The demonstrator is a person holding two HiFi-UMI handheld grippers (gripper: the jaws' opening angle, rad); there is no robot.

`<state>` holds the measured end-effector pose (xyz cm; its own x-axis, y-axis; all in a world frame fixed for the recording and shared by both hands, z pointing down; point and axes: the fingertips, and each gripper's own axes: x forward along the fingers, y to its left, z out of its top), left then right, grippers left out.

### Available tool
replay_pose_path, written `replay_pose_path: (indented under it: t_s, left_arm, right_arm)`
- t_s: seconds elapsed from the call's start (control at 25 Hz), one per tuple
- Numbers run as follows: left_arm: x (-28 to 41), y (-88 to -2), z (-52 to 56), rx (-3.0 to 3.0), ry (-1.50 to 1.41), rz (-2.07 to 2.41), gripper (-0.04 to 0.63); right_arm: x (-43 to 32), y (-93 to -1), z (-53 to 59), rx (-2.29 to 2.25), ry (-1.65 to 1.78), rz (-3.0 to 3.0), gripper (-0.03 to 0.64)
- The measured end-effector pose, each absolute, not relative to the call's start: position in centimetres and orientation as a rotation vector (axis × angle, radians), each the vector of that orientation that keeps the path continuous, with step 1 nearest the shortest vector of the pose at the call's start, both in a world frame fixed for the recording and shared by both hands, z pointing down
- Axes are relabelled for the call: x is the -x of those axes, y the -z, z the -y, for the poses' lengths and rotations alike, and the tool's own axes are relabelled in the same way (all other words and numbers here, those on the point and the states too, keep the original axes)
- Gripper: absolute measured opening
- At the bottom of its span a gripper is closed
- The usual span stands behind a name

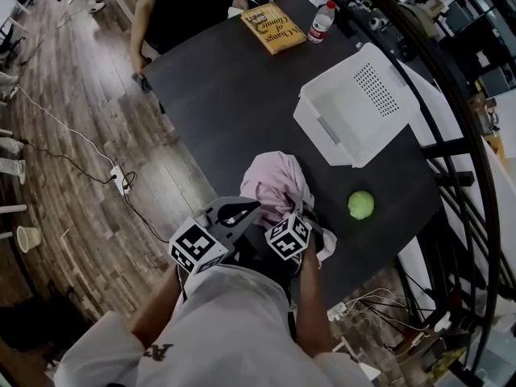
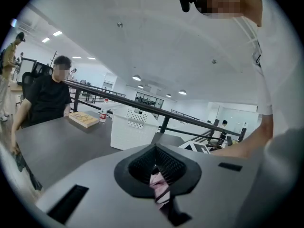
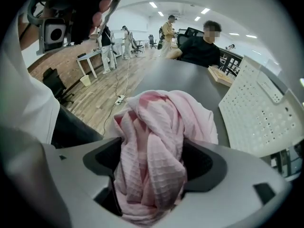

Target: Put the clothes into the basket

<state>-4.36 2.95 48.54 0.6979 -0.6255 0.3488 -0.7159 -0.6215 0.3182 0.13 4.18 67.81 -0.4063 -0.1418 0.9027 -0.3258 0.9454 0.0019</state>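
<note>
The pink waffle-weave cloth (image 1: 276, 182) lies bunched on the dark table (image 1: 218, 95), at the edge nearest the wearer. It is well apart from the white basket (image 1: 326, 131), which stands farther along the table to the right. The right gripper (image 3: 152, 163) points down over the heap. Its jaws are spread wide, the bunched cloth stands between them, and dark gaps show at both sides. The left gripper (image 2: 156, 170) is just beside it, jaws pinched together on a thin fold of the pink fabric. A green ball (image 1: 361, 205) sits to the right of the cloth, near the basket's closest corner. At the far end, a yellow book (image 1: 274, 27) and a water bottle (image 1: 321, 21) rest beside a seated person in black (image 1: 181, 10).
</note>
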Motion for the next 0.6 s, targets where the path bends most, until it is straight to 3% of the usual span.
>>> replay_pose_path:
  t_s: [0.08, 0.24, 0.32, 0.44, 0.6]
  left_arm:
    - [4.5, -48.7, -3.2, -2.464, -0.295, 1.04, 0.003]
    - [4.5, -48.4, -3.1, -2.473, -0.277, 1.052, 0.003]
    - [4.5, -48.2, -3.2, -2.477, -0.277, 1.051, 0.003]
    - [4.6, -48.3, -3.3, -2.476, -0.28, 1.054, 0.003]
    - [4.6, -48.1, -3.3, -2.486, -0.278, 1.048, 0.003]
  right_arm:
    - [0.0, -68.1, -4.1, -0.342, -0.234, 2.015, 0.413]
    - [0.5, -68.0, -3.8, -0.357, -0.263, 2.058, 0.219]
    - [0.6, -67.7, -3.7, -0.371, -0.271, 2.067, 0.154]
    - [0.5, -67.1, -3.7, -0.392, -0.308, 2.085, 0.109]
    - [0.4, -65.8, -3.5, -0.422, -0.394, 2.134, 0.098]
